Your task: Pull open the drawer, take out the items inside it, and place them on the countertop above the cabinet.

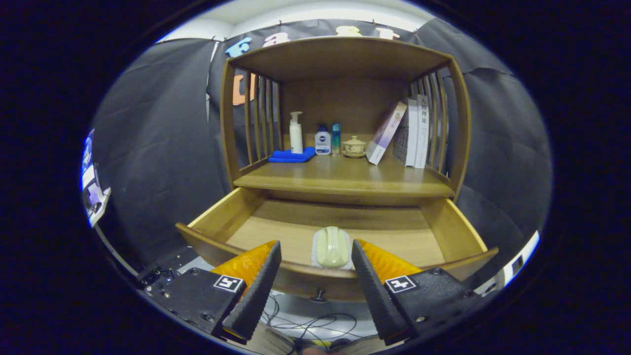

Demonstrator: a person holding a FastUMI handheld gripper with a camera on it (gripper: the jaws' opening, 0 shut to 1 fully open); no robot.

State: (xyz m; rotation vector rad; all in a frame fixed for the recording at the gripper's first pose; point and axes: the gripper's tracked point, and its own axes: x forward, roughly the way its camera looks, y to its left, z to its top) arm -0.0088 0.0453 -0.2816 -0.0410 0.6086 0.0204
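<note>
With the drawer [340,231] already pulled out below the countertop [345,177], the gripper [315,256] holds its fingers apart and empty above the drawer's front edge, lined up on the pale soap-like item [333,246] lying just inside, seemingly ready to straddle it.

I see a sharp middle and bent edges. The wooden cabinet [340,118] bulges, and its side posts curve outward like a barrel. Light comes from above, where a bright white strip glows at the top of the frame. The shelf top shines softly, with a pale gleam near the middle. Under the shelf, the back of the open drawer [340,227] lies in dark shadow. The gripper [315,256] fingers, spread apart at the bottom, look a bit soft. Far left and lower right, small bright patches look smeared.
</note>
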